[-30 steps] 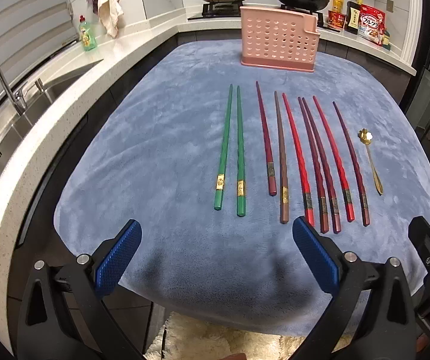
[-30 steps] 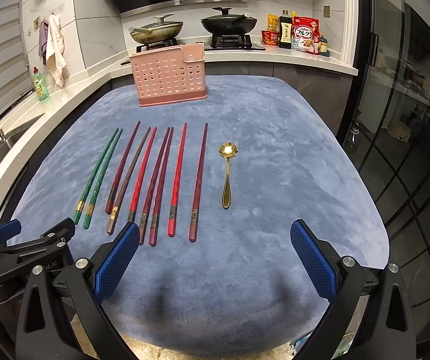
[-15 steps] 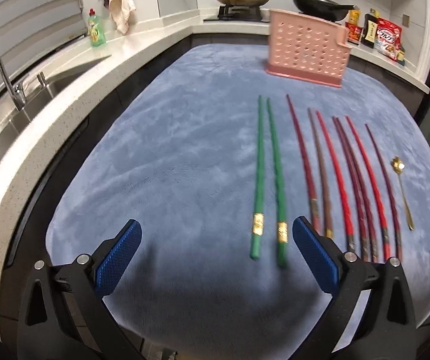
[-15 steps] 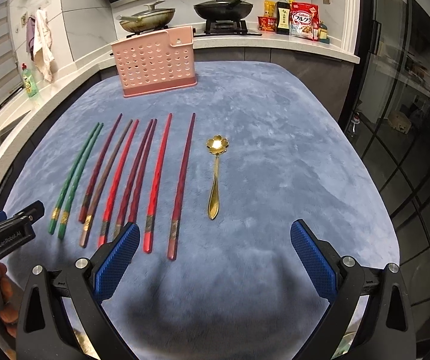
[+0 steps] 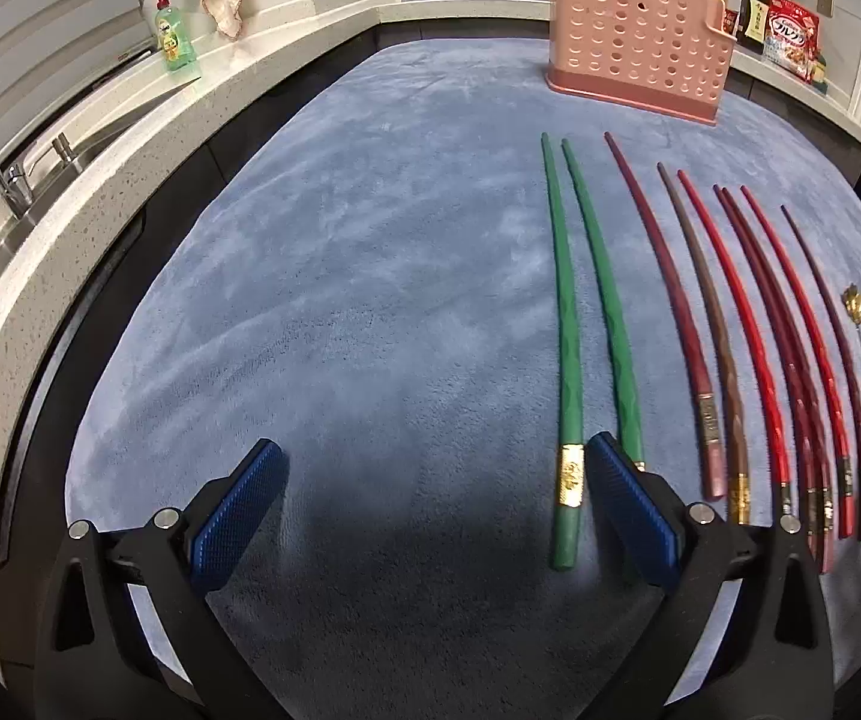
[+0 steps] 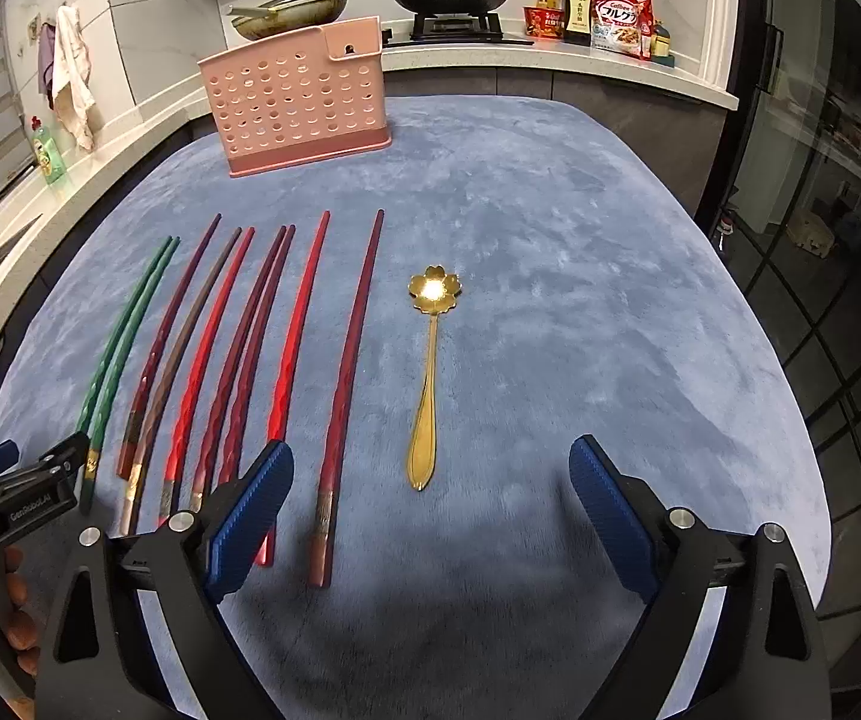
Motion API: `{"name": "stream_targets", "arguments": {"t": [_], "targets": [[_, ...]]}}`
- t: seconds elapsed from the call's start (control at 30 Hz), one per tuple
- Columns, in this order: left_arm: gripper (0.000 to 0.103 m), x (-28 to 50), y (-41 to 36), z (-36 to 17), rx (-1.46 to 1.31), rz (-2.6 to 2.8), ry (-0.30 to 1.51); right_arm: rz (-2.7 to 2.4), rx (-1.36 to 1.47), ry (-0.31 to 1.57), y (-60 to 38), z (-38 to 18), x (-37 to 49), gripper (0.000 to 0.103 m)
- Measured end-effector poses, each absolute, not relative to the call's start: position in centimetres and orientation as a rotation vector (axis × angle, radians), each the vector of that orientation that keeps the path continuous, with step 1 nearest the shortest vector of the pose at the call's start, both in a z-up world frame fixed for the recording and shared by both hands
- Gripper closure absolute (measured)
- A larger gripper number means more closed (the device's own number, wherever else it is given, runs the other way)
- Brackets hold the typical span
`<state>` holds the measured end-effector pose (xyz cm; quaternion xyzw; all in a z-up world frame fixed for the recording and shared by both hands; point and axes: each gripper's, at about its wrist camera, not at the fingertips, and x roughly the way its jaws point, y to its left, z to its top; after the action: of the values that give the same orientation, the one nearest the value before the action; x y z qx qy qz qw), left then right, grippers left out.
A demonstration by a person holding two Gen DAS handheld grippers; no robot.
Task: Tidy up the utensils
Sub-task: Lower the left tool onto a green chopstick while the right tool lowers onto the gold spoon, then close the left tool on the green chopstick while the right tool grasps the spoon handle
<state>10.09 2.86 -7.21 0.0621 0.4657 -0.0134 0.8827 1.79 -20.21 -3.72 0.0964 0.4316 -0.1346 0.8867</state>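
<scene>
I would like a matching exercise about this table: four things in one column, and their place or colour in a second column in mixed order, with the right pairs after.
Things:
1. green chopsticks
2. gold spoon
3. pink holder
4. dish soap bottle

Places or colours:
A. standing upright at the far end of the blue cloth
B. on the white counter beside the sink
C. leftmost in the row of chopsticks
D. lying to the right of all the chopsticks, flower-shaped bowl pointing away

Pairs: 1-C, 2-D, 3-A, 4-B
</scene>
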Motion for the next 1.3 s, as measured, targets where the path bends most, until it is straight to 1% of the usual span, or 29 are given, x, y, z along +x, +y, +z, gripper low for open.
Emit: {"name": "stream_targets", "arguments": {"t": [0.07,0.13,0.17,0.23,0.27,0.33,0.37,0.43,0.47,0.53,0.57,0.63,0.7,0.9,1.0,1.03,1.07,1.13,1.3], "targets": [[0.009,10.2,2.9,-7.3,0.121,-0.032,0.973,-0.274,0.207,0.903,-20.4,-3.9,2.2,0.018],[0.016,10.2,3.0,-7.2,0.112,-0.045,0.974,-0.268,0.214,0.906,-20.7,-4.1,2.6,0.022],[0.018,10.2,3.0,-7.1,0.112,-0.047,0.972,-0.266,0.216,0.908,-20.8,-4.2,2.7,0.023],[0.03,10.1,2.7,-7.0,0.119,-0.058,0.966,-0.262,0.225,0.912,-21.2,-4.4,3.0,0.028],[0.033,10.0,2.5,-6.9,0.119,-0.07,0.966,-0.259,0.23,0.915,-21.4,-4.6,3.2,0.03],[0.045,9.9,2.2,-6.8,0.12,-0.078,0.968,-0.25,0.245,0.926,-21.7,-4.8,3.7,0.038],[0.049,9.8,1.9,-6.7,0.121,-0.09,0.969,-0.247,0.251,0.926,-21.8,-4.9,3.8,0.039],[0.062,9.8,1.5,-6.6,0.125,-0.106,0.971,-0.241,0.258,0.928,-22.0,-5.1,4.1,0.044],[0.065,9.7,1.3,-6.5,0.126,-0.118,0.973,-0.237,0.258,0.931,-22.0,-5.3,4.4,0.046],[0.075,9.7,1.0,-6.5,0.132,-0.127,0.973,-0.229,0.259,0.946,-22.0,-5.7,4.8,0.053],[0.077,9.6,0.8,-6.4,0.136,-0.135,0.974,-0.226,0.262,0.953,-22.1,-5.9,4.9,0.056],[0.082,9.6,0.8,-6.5,0.136,-0.139,0.975,-0.226,0.261,0.957,-22.0,-6.2,5.1,0.058],[0.083,9.6,0.7,-6.5,0.135,-0.142,0.977,-0.225,0.257,0.957,-22.0,-6.3,5.0,0.059],[0.085,9.5,0.6,-6.5,0.136,-0.142,0.981,-0.237,0.245,0.964,-21.9,-6.4,5.1,0.066],[0.085,9.6,0.6,-6.4,0.131,-0.144,0.985,-0.233,0.247,0.966,-21.9,-6.4,5.1,0.075],[0.085,9.6,0.6,-6.4,0.127,-0.145,0.988,-0.232,0.248,0.967,-22.0,-6.3,5.1,0.08],[0.086,9.6,0.6,-6.4,0.125,-0.147,0.99,-0.227,0.253,0.968,-22.0,-6.3,5.1,0.083],[0.087,9.6,0.6,-6.4,0.127,-0.15,0.992,-0.214,0.264,0.972,-22.2,-6.3,5.0,0.093],[0.092,9.3,0.6,-6.2,0.129,-0.163,1.0,-0.187,0.277,0.974,-22.2,-6.3,4.5,0.094]]}}
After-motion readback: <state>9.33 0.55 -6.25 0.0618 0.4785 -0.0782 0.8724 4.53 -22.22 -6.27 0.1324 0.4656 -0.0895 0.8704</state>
